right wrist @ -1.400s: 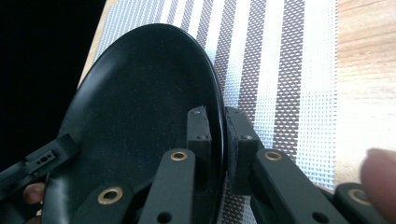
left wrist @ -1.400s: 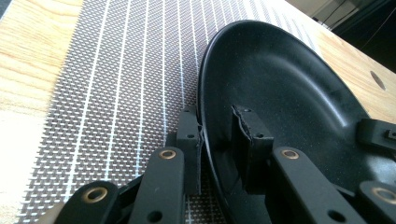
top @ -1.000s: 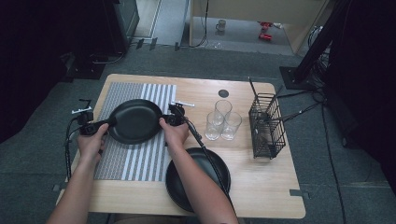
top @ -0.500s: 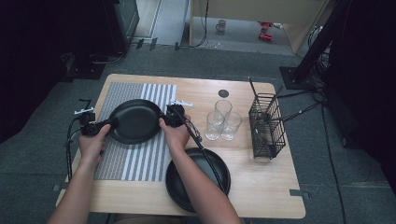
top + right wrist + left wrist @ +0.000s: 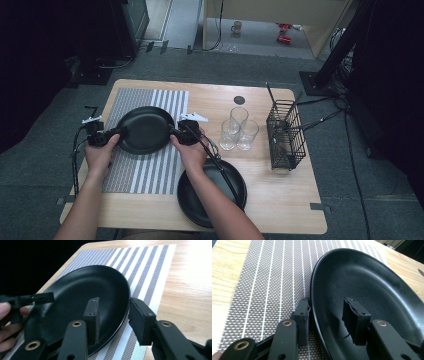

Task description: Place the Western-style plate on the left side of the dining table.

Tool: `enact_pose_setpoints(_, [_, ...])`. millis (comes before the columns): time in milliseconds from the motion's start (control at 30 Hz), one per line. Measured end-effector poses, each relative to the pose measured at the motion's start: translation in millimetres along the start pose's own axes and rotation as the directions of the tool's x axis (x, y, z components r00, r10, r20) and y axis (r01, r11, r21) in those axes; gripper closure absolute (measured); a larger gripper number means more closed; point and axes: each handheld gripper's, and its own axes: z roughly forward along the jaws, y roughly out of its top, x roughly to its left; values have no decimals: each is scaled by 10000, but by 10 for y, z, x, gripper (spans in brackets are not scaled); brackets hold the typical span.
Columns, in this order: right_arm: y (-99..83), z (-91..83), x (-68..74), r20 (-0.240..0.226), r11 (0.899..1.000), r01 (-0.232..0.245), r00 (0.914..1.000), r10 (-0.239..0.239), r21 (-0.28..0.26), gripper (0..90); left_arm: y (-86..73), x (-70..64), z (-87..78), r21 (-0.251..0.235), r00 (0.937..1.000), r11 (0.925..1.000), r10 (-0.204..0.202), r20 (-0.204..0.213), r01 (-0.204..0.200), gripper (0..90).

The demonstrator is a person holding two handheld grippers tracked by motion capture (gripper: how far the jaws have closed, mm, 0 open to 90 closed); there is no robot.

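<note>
A black plate (image 5: pixel 145 130) lies on the grey-and-white striped placemat (image 5: pixel 145 172) at the table's left. My left gripper (image 5: pixel 116 134) stands at the plate's left edge and my right gripper (image 5: pixel 176 133) at its right edge. Seen from the left gripper view, the left gripper (image 5: pixel 329 312) is open, its jaws astride the plate (image 5: pixel 372 290) rim, one outside over the placemat (image 5: pixel 269 277) and one inside. From the right gripper view, the right gripper (image 5: pixel 113 312) is open the same way around the plate (image 5: pixel 82 290) near rim; the left gripper is visible at the far side.
A second black plate (image 5: pixel 237 192) lies at the front edge, partly under the right forearm. Three clear glasses (image 5: pixel 238 127) stand at mid-table, with a black wire basket (image 5: pixel 286 132) to their right. A small dark disc (image 5: pixel 239 100) sits near the back edge.
</note>
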Motion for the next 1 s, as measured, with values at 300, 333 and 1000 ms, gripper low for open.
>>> enact_pose_setpoints(300, [-77, -161, 44, -583, 9997, 246, 9980, -242, 60, 489, -5, -2, -16, -162, 9999, 9999, -4, -142, 2, 581])
enact_pose_setpoints(333, [-108, -213, 42, -838, 9999, 168, 9963, -165, 27, 440, -7, -2, -20, -198, 9999, 9998, 2, -160, -5, 581])
enact_pose_setpoints(1000, [-328, -742, 76, -678, 9927, 1185, 9909, -1167, 238, 142, -12, 6, -30, -327, 9993, 9994, -145, -351, 133, 577])
